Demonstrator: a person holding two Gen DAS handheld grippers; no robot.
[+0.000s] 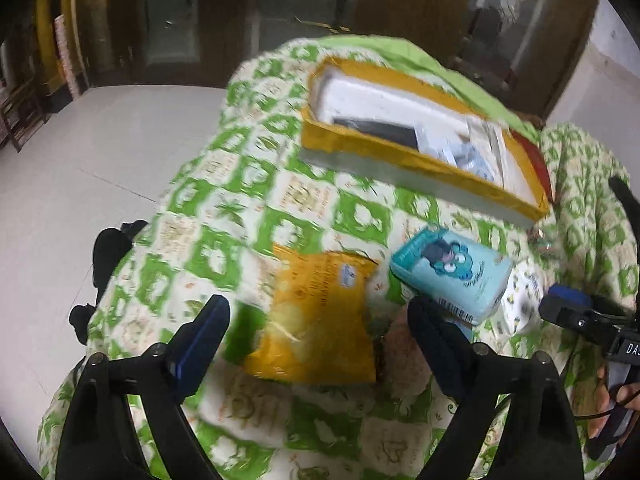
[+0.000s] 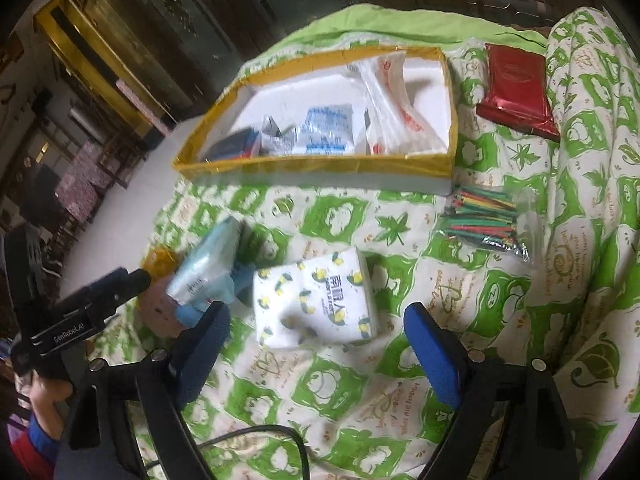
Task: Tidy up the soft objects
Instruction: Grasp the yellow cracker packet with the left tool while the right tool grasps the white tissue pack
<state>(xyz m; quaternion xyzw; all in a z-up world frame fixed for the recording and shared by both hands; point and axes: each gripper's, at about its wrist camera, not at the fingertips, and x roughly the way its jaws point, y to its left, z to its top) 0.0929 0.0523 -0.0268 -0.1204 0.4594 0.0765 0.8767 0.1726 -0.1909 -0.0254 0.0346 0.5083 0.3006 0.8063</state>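
A yellow-rimmed white box sits on the green-and-white quilt and holds several packets. My left gripper is open above a yellow packet. A light blue tissue pack lies just right of it. My right gripper is open just in front of a white tissue pack with lemon print. The right gripper's body shows at the right edge of the left wrist view, and the left gripper's body shows at the left of the right wrist view.
A red foil packet lies beyond the box at the right. A clear bag of coloured sticks lies right of the lemon pack. The quilt drops off to a pale tiled floor at the left. Dark wooden cabinets stand behind.
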